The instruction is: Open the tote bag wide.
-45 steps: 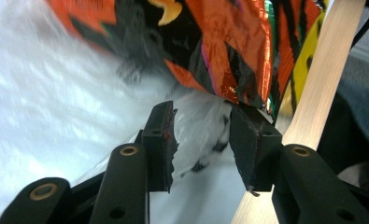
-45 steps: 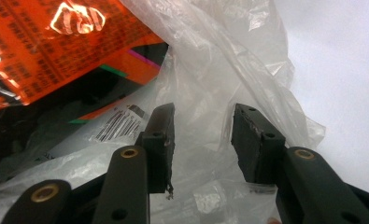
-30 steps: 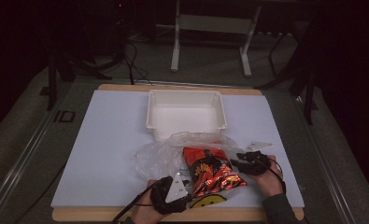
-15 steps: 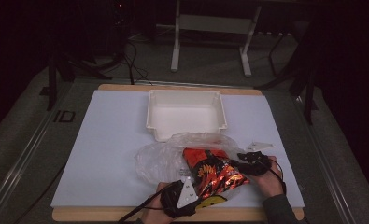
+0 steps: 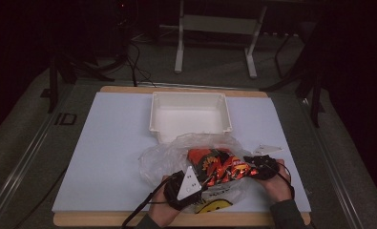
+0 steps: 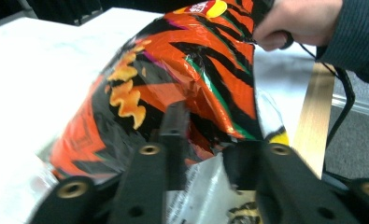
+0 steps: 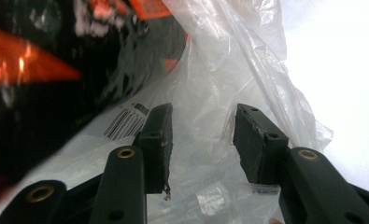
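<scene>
The snack bag (image 6: 182, 88) perhaps hides the left tongs' (image 6: 205, 154) grip.

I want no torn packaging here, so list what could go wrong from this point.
1. The left claw straddles the orange-and-black striped foil snack bag, so closing may crush its contents.
2. The right claw is open around the thin clear plastic bag, which may tear if pulled.
3. The snack bag overlaps the plastic, so it may snag before reaching the white plastic bin.
</scene>
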`<action>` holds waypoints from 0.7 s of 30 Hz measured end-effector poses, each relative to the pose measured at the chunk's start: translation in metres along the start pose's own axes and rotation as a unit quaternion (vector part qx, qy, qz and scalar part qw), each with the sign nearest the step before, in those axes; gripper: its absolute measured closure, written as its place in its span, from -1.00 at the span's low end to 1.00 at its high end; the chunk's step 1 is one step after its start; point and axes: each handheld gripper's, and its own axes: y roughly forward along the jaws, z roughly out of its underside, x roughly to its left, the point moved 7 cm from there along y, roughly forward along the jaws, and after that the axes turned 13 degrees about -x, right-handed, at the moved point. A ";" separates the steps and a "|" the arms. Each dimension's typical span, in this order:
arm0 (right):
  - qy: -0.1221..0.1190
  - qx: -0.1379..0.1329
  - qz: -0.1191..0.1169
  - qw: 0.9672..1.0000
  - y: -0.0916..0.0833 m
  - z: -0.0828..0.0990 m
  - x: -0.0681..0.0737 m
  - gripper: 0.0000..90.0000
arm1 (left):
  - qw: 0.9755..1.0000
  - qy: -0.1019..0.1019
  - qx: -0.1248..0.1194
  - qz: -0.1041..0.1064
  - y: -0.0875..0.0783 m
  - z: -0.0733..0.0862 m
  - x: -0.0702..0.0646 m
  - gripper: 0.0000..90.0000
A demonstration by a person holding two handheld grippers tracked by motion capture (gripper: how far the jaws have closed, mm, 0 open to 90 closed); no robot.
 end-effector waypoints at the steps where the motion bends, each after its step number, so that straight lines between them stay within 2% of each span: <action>1: -0.003 -0.001 0.000 1.000 -0.001 -0.001 0.000 0.26 | 1.000 -0.001 -0.002 0.000 -0.001 -0.003 0.002 0.75; 4: -0.005 -0.002 -0.002 1.000 -0.002 -0.002 0.001 0.26 | 1.000 -0.006 -0.007 -0.001 -0.002 -0.009 0.009 0.92; 6: -0.006 -0.004 -0.003 1.000 -0.003 -0.003 0.001 0.25 | 1.000 -0.011 -0.012 0.005 -0.004 -0.014 0.011 0.95; 11: -0.010 -0.010 -0.005 1.000 -0.006 -0.006 0.001 0.25 | 0.999 -0.014 -0.025 0.021 -0.010 -0.025 0.016 0.96; 17: -0.005 -0.003 0.000 1.000 -0.004 -0.001 -0.002 0.25 | 0.997 -0.050 -0.055 0.035 -0.021 -0.035 0.026 0.96; 20: -0.003 -0.001 0.000 1.000 -0.004 0.001 -0.002 0.25 | 0.996 -0.054 -0.063 0.032 -0.027 -0.039 0.030 0.96; 21: -0.003 -0.001 0.000 1.000 -0.004 0.001 -0.002 0.25 | 0.996 -0.053 -0.063 0.025 -0.029 -0.039 0.033 0.96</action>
